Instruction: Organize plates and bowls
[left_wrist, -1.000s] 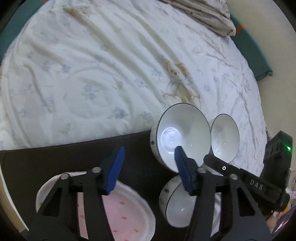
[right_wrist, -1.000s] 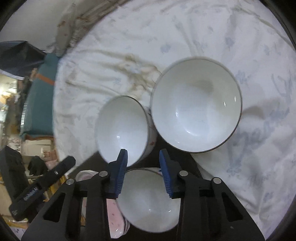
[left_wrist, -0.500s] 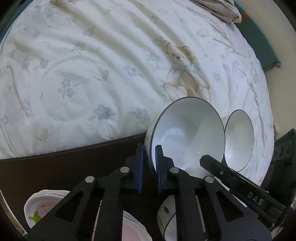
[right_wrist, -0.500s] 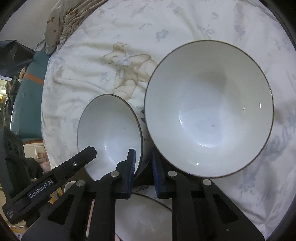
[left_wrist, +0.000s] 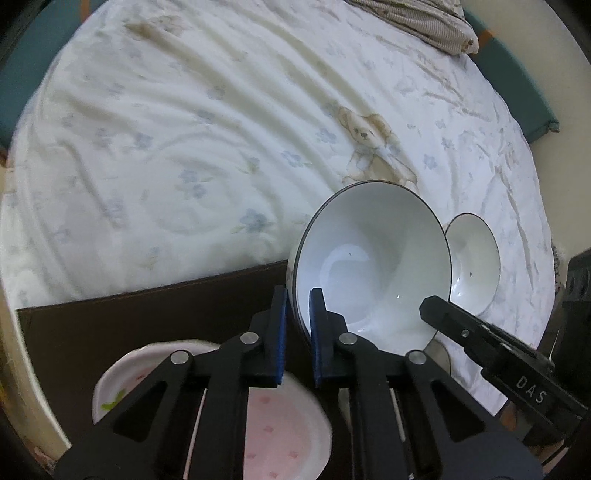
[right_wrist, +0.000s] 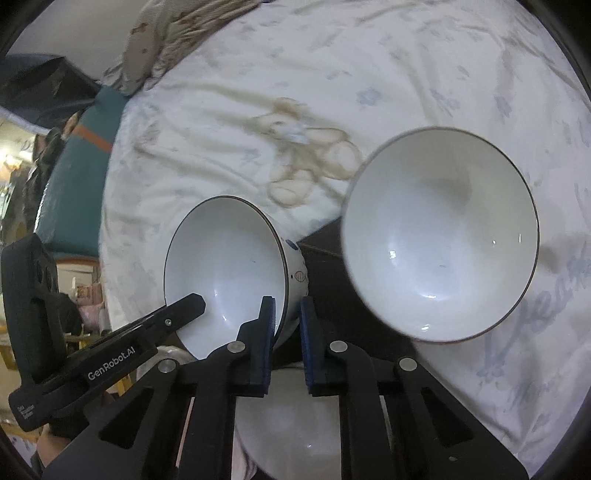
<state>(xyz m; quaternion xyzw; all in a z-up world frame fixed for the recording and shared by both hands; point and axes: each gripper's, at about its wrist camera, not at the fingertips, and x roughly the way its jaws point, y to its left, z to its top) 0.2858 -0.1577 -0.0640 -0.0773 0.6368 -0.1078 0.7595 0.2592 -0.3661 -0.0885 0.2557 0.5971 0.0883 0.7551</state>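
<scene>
Bowl (left_wrist: 373, 266) in white with a thin dark rim was tilted up on its side, its mouth facing both cameras, and was caught at two spots on its rim. The left gripper (left_wrist: 297, 295) was pinching the wall nearest its own fingers, one blue pad inside and one outside. The right gripper (right_wrist: 287, 301) straddled the opposite side of the same bowl, where small blue marks showed on the outer wall. Its jaws had just been closing, and the pads pressed on the wall between them. From each camera, one black finger of the other gripper showed at the far edge of that bowl.

Just beyond the right gripper's fingers and off to their right, a second bowl (right_wrist: 439, 240) of the same kind stood on the sheet, apart from the held one. Under the right gripper, close below its fingers, a third bowl (right_wrist: 295, 417) sat upright. Under the left gripper lay a pink plate (left_wrist: 284, 428) on a dark brown surface (left_wrist: 110, 325). Ahead of both grippers spread a pale bed sheet (left_wrist: 184, 129) printed with flowers and a teddy bear (left_wrist: 373, 147).
</scene>
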